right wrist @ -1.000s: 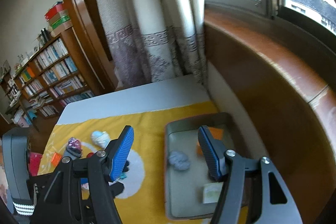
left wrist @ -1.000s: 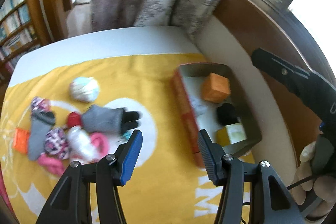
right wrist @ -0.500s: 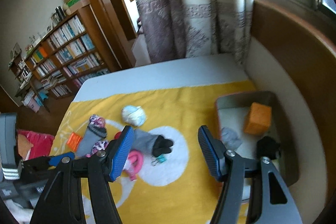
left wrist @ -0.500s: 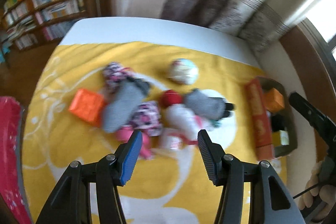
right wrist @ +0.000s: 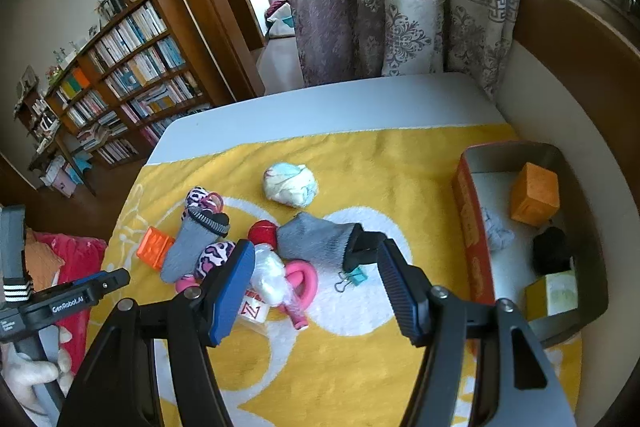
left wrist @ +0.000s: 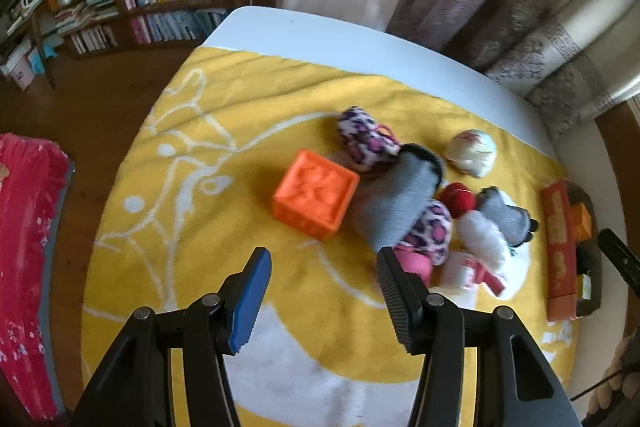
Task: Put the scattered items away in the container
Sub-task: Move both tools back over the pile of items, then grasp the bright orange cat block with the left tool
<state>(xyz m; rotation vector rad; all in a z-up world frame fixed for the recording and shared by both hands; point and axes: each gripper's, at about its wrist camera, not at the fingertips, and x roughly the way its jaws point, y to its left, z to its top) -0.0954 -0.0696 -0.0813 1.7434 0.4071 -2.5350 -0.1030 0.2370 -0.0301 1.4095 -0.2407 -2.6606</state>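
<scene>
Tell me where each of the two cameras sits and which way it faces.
Left wrist: on the left gripper, open, looking down at the orange block and sock pile.
Right wrist: on the right gripper, open, facing the container; the left gripper enters at the left edge.
Shared: yellow cloth, orange block, container.

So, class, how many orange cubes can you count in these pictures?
2. One orange cube lies on the yellow cloth at the left edge of the pile; the other orange cube sits inside the container. More may be hidden under the pile.
</scene>
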